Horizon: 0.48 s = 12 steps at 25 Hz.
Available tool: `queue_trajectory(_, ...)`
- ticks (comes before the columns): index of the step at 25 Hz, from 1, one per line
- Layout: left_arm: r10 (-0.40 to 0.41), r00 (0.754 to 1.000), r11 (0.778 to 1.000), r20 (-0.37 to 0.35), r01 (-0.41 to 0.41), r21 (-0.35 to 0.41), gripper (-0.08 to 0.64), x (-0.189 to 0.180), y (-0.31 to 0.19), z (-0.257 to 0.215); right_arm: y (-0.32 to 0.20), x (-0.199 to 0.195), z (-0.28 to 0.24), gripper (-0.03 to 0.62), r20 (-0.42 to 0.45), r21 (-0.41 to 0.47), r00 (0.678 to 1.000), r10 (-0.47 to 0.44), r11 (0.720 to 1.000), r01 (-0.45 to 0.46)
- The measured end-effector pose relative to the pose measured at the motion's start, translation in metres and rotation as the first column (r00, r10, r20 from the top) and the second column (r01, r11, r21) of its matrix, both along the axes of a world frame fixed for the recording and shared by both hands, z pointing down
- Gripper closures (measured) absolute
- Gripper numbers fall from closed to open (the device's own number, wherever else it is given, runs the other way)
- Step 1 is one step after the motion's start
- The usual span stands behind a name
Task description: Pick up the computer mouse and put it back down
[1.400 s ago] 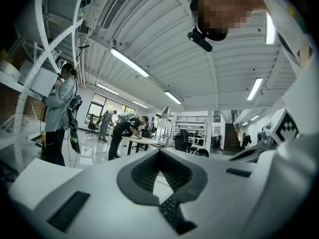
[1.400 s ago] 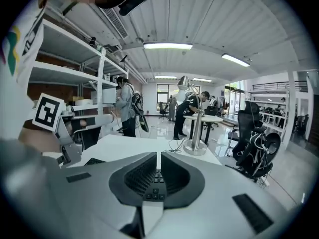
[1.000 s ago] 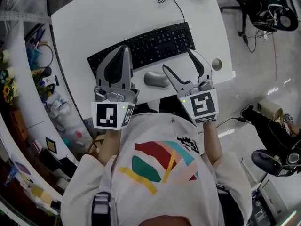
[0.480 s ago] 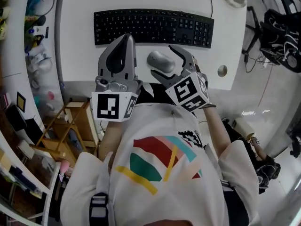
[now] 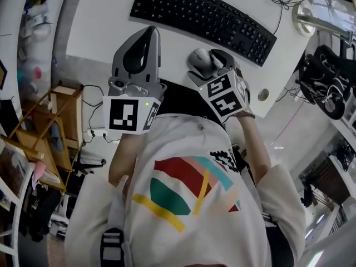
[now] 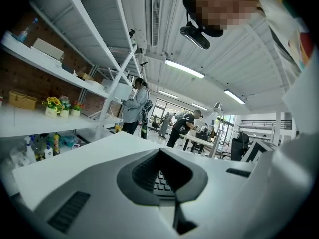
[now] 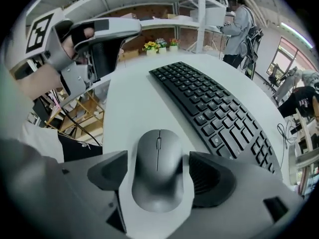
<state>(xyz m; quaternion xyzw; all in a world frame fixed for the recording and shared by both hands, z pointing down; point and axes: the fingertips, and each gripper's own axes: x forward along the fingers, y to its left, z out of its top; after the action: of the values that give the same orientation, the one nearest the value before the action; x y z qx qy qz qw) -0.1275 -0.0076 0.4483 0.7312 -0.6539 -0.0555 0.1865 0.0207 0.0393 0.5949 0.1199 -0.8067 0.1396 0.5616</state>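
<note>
A grey computer mouse (image 5: 197, 60) (image 7: 159, 171) lies on the white table (image 5: 105, 26) near its front edge, just in front of the black keyboard (image 5: 206, 15) (image 7: 214, 108). My right gripper (image 5: 211, 63) (image 7: 159, 176) points steeply down over it, open. One jaw stands on each side of the mouse with a thin gap to each pad. My left gripper (image 5: 151, 32) (image 6: 160, 151) is shut on nothing and hovers over the table's front edge, left of the mouse. In the left gripper view a few keyboard keys (image 6: 160, 183) show through its jaw window.
A round cable hole (image 5: 263, 94) sits in the table right of the mouse. A lamp base (image 5: 311, 15) stands at the far right corner. Shelves and a wooden rack (image 5: 50, 127) are on the left, a dark office chair (image 5: 334, 77) on the right. People (image 6: 135, 106) stand far behind.
My right gripper has come down from beside the mouse to straddle it, tipping to point downward. The left gripper has shifted toward the table edge and stayed shut. The head view has swung.
</note>
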Motion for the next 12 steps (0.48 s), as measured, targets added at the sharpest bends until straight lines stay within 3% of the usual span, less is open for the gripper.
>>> queue_trajectory(12,-0.035,0.999,0.999,-0.023,0.034,-0.025,0.514,-0.017,0.004,0.02,0.001,-0.003,0.011,0.204,-0.199,-0.073,0.98,-0.025,0.997,0.011)
